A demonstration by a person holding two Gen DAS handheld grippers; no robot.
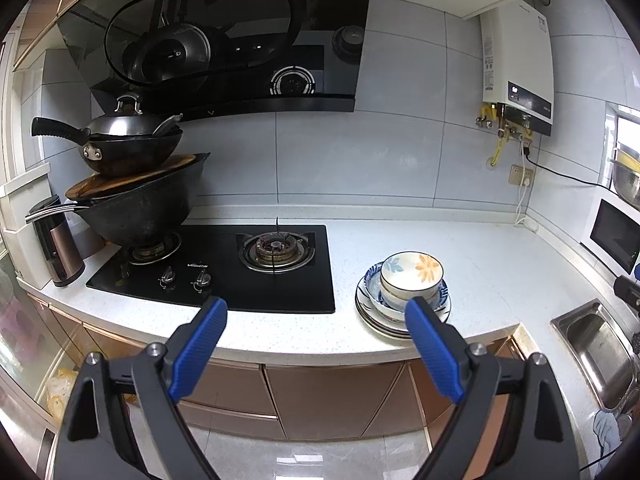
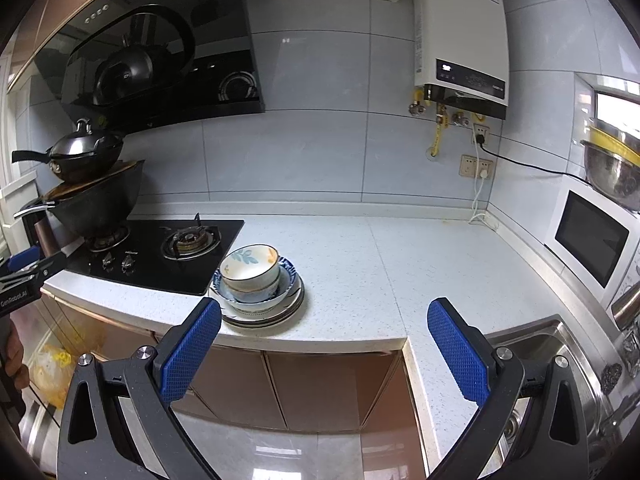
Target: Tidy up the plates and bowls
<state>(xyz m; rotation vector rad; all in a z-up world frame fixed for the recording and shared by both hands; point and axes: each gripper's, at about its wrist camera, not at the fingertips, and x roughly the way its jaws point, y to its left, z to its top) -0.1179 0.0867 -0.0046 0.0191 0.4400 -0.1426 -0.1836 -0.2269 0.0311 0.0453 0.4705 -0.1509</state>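
Note:
A stack of dishes stands on the white counter (image 1: pixel 480 264) just right of the hob. A white bowl with orange and blue flowers (image 1: pixel 412 270) tops it, nested in another bowl, a blue-patterned bowl (image 1: pixel 374 280) and several plates (image 1: pixel 372 312). In the right wrist view the same floral bowl (image 2: pixel 250 266) sits above the plates (image 2: pixel 280 312). My left gripper (image 1: pixel 316 308) is open and empty, held off the counter's front edge, left of the stack. My right gripper (image 2: pixel 324 312) is open and empty, right of the stack. The left gripper also shows in the right wrist view (image 2: pixel 24 272).
A black gas hob (image 1: pixel 224 268) holds stacked woks (image 1: pixel 136 184) on its left burner. A kettle (image 1: pixel 56 240) stands at far left. A steel sink (image 1: pixel 600 356) lies at the right, a microwave (image 2: pixel 592 236) behind it. Brown cabinet doors (image 1: pixel 320 396) are below the counter.

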